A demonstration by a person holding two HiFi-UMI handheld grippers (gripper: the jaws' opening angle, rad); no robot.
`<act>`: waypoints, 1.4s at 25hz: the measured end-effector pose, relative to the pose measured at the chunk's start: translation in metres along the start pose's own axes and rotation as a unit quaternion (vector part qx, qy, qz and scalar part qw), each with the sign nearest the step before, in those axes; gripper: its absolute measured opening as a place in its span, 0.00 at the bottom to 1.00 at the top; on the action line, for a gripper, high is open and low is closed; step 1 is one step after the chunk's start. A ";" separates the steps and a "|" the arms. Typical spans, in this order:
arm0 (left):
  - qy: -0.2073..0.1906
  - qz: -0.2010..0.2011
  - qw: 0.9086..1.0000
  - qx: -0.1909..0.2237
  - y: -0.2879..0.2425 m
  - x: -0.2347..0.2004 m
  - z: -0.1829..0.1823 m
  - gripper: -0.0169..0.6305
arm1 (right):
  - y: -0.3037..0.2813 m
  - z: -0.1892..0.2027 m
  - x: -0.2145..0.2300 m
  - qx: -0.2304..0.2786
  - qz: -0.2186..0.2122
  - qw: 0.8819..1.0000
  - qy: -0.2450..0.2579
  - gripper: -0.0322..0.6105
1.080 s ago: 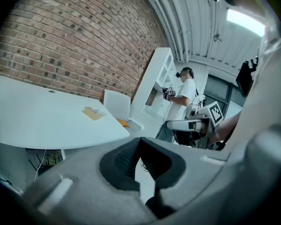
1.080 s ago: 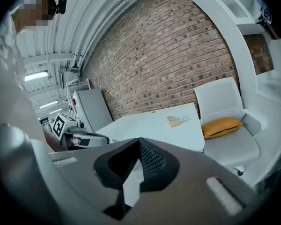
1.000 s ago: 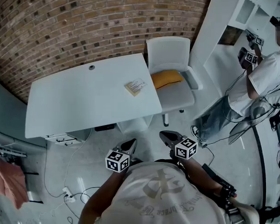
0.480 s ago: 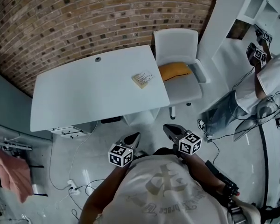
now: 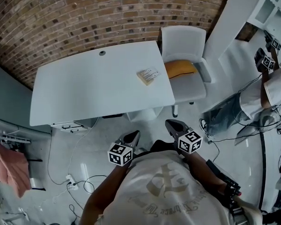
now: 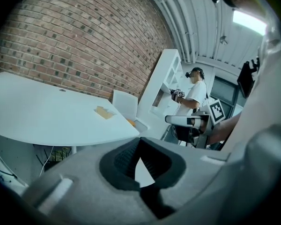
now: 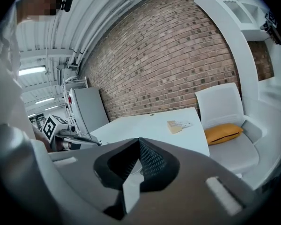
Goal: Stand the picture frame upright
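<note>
Left gripper [image 5: 132,136]: jaws pressed together, nothing held.
Right gripper [image 5: 172,124]: jaws pressed together, nothing held.
Picture frame [image 5: 148,76]: laid flat by the table's right edge, well beyond both grippers.
Table [image 5: 84,93]: white, set before a brick wall [image 5: 84,13].
Room: a chair [image 5: 182,39] with an orange cushion [image 5: 180,69] is placed right of the table.

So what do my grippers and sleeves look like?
The left gripper and right gripper are grey, with dark tapered textured jaws and a white cube of black square markers each. You wear a pale short-sleeved T-shirt with a faded print.
</note>
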State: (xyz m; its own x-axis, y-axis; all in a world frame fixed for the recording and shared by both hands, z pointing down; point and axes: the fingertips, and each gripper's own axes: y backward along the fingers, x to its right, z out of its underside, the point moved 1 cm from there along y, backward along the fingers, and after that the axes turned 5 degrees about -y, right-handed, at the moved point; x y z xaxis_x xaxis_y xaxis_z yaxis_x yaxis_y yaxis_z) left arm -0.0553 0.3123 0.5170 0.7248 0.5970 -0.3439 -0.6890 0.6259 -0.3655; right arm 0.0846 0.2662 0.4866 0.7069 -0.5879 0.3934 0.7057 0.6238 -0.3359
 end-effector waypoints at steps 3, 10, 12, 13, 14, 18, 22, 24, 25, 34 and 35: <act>0.005 -0.006 1.000 -0.001 0.004 -0.009 0.003 0.03 | -0.012 0.004 -0.007 -0.006 -0.007 1.000 0.005 0.06; 0.011 -0.016 1.000 -0.012 0.002 -0.028 0.008 0.03 | -0.040 0.012 -0.010 -0.023 -0.031 0.999 0.014 0.06; 0.013 -0.023 1.000 -0.013 -0.002 -0.036 0.002 0.03 | -0.047 0.007 -0.005 -0.023 -0.037 0.999 0.012 0.06; 0.015 -0.026 0.999 -0.013 -0.004 -0.040 -0.002 0.03 | -0.051 0.003 -0.002 -0.022 -0.038 0.999 0.011 0.06; 0.016 -0.030 0.999 -0.013 -0.006 -0.045 -0.006 0.03 | -0.055 -0.002 0.001 -0.020 -0.039 0.999 0.009 0.06; 0.017 -0.041 0.999 -0.011 -0.014 -0.065 -0.019 0.03 | -0.073 -0.016 0.014 -0.012 -0.045 0.999 0.003 0.06; 0.018 -0.046 0.999 -0.015 -0.025 -0.079 -0.029 0.03 | -0.090 -0.024 0.029 -0.014 -0.047 0.999 -0.008 0.06; 0.016 -0.047 0.999 -0.016 -0.032 -0.088 -0.035 0.03 | -0.099 -0.029 0.038 -0.015 -0.045 0.999 -0.010 0.06; 0.016 -0.048 0.999 -0.016 -0.035 -0.093 -0.039 0.03 | -0.104 -0.033 0.042 -0.015 -0.045 0.999 -0.011 0.06; 0.009 -0.056 0.998 -0.009 -0.065 -0.137 -0.082 0.03 | -0.150 -0.070 0.071 -0.018 -0.047 0.999 -0.007 0.06; 0.008 -0.055 0.998 -0.009 -0.070 -0.141 -0.087 0.03 | -0.155 -0.074 0.074 -0.020 -0.048 0.999 -0.006 0.06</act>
State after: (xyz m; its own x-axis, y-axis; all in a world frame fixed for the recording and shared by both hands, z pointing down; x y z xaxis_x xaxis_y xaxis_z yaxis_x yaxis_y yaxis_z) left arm -0.1091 0.1408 0.5156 0.7966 0.5160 -0.3149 -0.6045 0.6780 -0.4182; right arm 0.0312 0.0881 0.5047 0.6354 -0.6373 0.4361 0.7717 0.5438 -0.3297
